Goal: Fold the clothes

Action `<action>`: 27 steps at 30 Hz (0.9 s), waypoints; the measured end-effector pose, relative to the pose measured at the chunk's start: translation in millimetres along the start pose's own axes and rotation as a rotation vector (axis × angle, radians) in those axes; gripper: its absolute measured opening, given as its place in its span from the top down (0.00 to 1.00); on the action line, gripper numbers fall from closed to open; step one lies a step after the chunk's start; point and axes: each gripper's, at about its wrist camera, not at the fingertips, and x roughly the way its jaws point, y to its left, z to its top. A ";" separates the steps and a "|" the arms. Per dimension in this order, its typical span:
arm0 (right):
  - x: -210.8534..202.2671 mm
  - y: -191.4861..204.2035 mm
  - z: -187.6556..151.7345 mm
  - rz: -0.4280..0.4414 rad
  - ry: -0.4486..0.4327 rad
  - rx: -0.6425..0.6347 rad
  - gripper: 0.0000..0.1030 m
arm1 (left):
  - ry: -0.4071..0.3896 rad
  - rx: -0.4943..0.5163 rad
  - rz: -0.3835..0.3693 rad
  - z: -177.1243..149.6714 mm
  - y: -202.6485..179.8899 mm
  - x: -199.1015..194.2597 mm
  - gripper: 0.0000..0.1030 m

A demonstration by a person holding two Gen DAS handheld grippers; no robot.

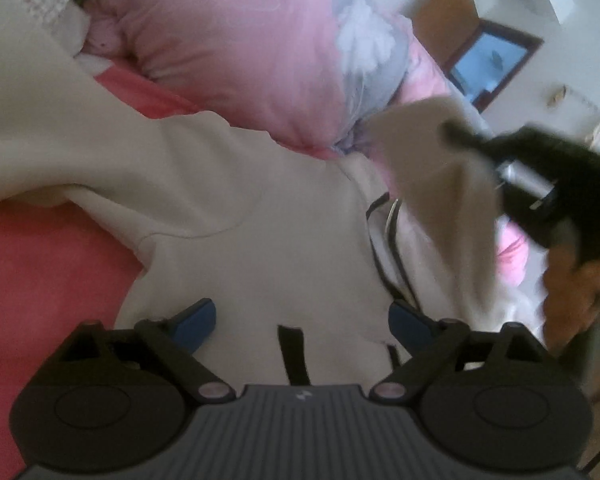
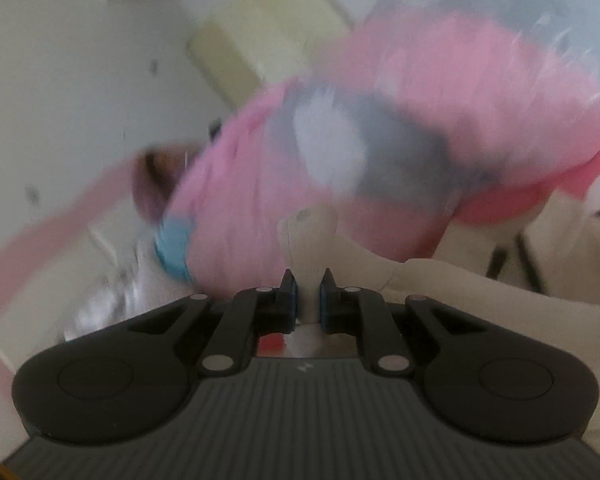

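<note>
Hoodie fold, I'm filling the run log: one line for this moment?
left hand-held gripper: open above hoodie | right hand-held gripper: shut on sleeve, lifted

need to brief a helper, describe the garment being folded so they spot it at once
On the pink bed sheet, below the pink floral duvet, lies a cream hoodie. It alone is plain beige with dark drawstrings, one part pinched in the right claw.

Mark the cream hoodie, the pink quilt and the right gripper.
cream hoodie [image 1: 260, 240], left wrist view: chest panel.
pink quilt [image 1: 228, 40], left wrist view: plain pink bulge.
right gripper [image 2: 308, 292], right wrist view: between fingertips pinching cream fabric.
</note>
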 end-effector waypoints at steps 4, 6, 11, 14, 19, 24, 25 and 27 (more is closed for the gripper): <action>41.4 20.4 -32.6 -0.024 0.128 -0.145 0.91 | -0.013 0.015 -0.014 0.7 -0.8 -5.3 0.10; 59.7 30.0 -48.4 -0.037 0.199 -0.217 0.87 | -0.007 0.017 -0.009 -0.8 0.8 -4.1 0.10; 73.9 23.5 -60.8 -0.005 0.366 -0.120 0.74 | -0.015 0.032 -0.001 -4.3 3.5 -0.1 0.10; 33.9 6.8 -50.6 0.091 0.307 0.045 0.56 | -0.024 0.049 0.001 -6.9 1.6 -0.1 0.10; -56.7 -34.4 -22.4 0.162 0.106 0.245 0.50 | -0.041 0.059 0.005 -7.2 -1.2 -1.3 0.11; -153.0 -97.5 -27.1 0.192 -0.093 0.461 0.50 | -0.046 0.059 0.064 -0.3 -8.2 3.8 0.13; -169.1 -111.0 -32.8 0.182 -0.131 0.500 0.50 | -0.039 0.062 0.081 2.2 -11.2 7.8 0.17; -195.6 -139.4 -47.5 0.166 -0.218 0.577 0.50 | -0.021 0.070 0.116 8.2 -19.7 17.8 0.21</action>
